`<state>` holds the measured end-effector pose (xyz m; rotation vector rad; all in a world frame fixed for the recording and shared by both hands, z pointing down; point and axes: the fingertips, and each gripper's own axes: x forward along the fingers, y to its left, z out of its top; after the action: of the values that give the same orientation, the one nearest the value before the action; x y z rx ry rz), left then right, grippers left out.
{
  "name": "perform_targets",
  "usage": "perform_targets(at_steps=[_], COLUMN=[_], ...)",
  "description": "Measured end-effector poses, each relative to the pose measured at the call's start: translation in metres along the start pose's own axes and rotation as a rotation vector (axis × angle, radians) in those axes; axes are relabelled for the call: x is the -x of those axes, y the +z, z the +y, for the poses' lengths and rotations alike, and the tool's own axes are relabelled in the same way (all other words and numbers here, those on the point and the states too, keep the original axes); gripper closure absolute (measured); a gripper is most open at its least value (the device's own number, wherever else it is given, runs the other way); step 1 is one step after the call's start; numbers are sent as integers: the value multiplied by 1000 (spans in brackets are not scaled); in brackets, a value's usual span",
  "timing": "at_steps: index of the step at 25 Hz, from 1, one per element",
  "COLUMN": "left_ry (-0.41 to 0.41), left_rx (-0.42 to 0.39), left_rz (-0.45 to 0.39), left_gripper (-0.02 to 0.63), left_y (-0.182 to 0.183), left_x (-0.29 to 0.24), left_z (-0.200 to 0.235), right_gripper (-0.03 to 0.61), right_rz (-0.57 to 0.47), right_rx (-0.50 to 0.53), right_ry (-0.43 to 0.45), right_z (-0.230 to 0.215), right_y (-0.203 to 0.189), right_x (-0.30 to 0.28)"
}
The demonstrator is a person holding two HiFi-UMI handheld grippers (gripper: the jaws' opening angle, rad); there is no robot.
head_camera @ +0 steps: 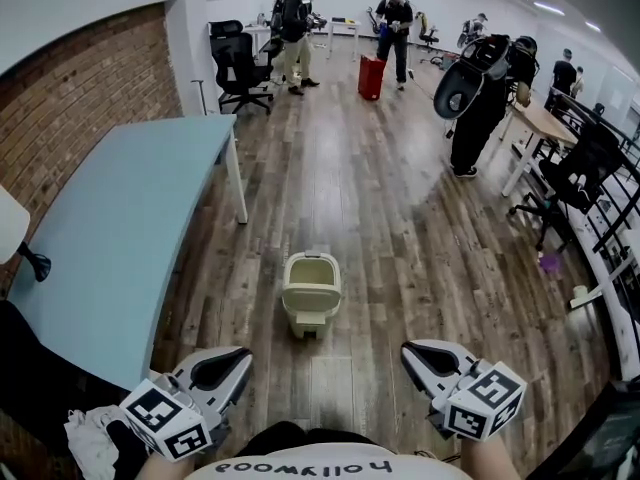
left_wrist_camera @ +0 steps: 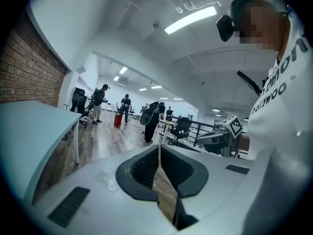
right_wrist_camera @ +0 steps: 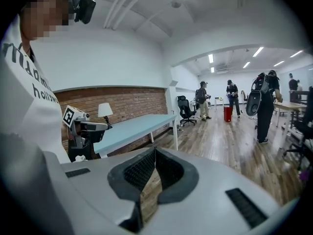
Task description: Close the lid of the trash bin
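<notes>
A small cream trash bin [head_camera: 312, 294] stands on the wooden floor in the head view, straight ahead of me, with its foot pedal toward me. Its top shows a pale hollow, and the lid looks raised at the far side. My left gripper [head_camera: 243, 356] [left_wrist_camera: 159, 149] is held low at the left, short of the bin, with its jaws shut on nothing. At the right, level with it, my right gripper [head_camera: 408, 350] [right_wrist_camera: 155, 151] is likewise shut and empty. Neither gripper view shows the bin.
A long light-blue table [head_camera: 120, 228] runs along the brick wall [head_camera: 80, 88] on my left. Several people, office chairs [head_camera: 240, 68] and a red case [head_camera: 371, 76] are far down the room. Desks and a railing line the right side.
</notes>
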<state>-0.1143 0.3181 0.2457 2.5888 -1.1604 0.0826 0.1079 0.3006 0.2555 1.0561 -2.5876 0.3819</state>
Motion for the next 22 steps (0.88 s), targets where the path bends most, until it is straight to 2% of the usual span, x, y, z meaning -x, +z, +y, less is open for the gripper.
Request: perform_targets(at_steps=[7, 12, 18, 22], left_ry=[-4, -47, -149, -170], left_rx=[50, 90, 54, 28], left_rz=[41, 51, 79, 106], left_gripper=[592, 592, 592, 592], left_y=[0, 6, 33, 46], left_x=[-36, -88, -155, -182], left_z=[28, 54, 94, 131], right_gripper=[569, 569, 569, 569], right_rz=[25, 59, 64, 32], right_rx=[-28, -55, -75, -87], right_ry=[36, 15, 4, 17], right_z=[-25, -60, -103, -127], right_y=[1, 3, 41, 72], right_x=[-33, -62, -115, -163])
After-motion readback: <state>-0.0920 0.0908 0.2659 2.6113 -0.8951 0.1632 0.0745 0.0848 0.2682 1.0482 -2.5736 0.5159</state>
